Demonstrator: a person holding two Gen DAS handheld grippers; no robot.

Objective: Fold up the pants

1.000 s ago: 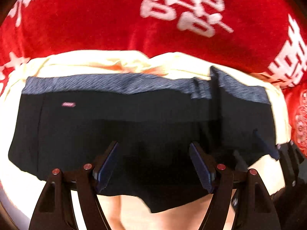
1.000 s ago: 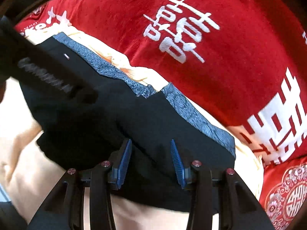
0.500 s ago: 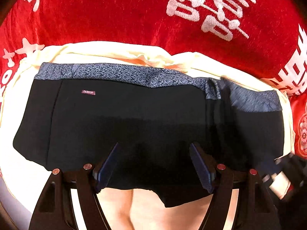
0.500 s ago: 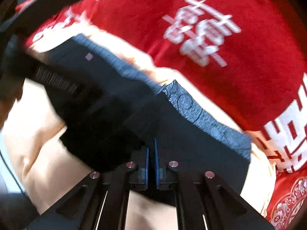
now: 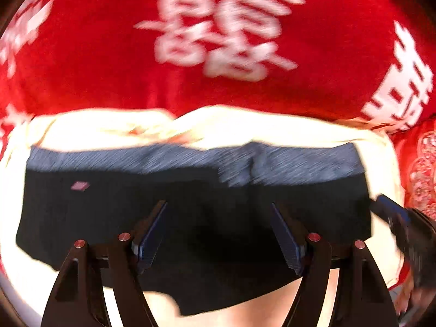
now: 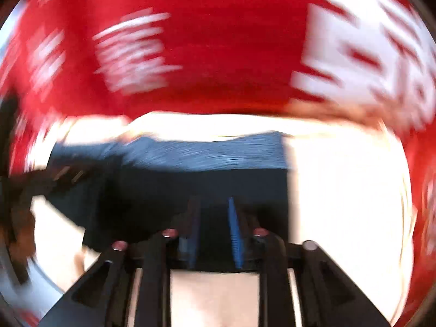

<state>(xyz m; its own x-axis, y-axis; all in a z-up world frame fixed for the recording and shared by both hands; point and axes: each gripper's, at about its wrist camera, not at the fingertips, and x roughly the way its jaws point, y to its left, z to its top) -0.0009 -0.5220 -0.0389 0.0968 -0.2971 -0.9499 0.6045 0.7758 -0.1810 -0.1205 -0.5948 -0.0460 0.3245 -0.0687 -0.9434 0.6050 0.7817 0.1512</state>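
2 changes since a second ago. Your right gripper (image 6: pixel 213 200) pinched shut over the right part of the pants (image 5: pixel 81 218) and swept off to the right. The flap that stood up there now lies flat, so the grey-blue waistband (image 5: pixel 163 158) runs as 1 strip. I judge the smoothing done and the next fold still to make.

Right jaws now show a narrow gap. Dark cloth shows behind it, but through the blur nothing looks pinched. Your left gripper (image 5: pixel 218 207) hangs wide over the middle of the pants, holding nothing, unchanged.

Counts:
- 1 pair of pants, black, lying flat on 1 cream cloth (image 5: pixel 245 125)
- 1 red cloth (image 5: pixel 95 68) with white characters under that
- 1 pink label (image 5: pixel 79 185) near the band's left end
- 2 grippers

Both views are smeared.
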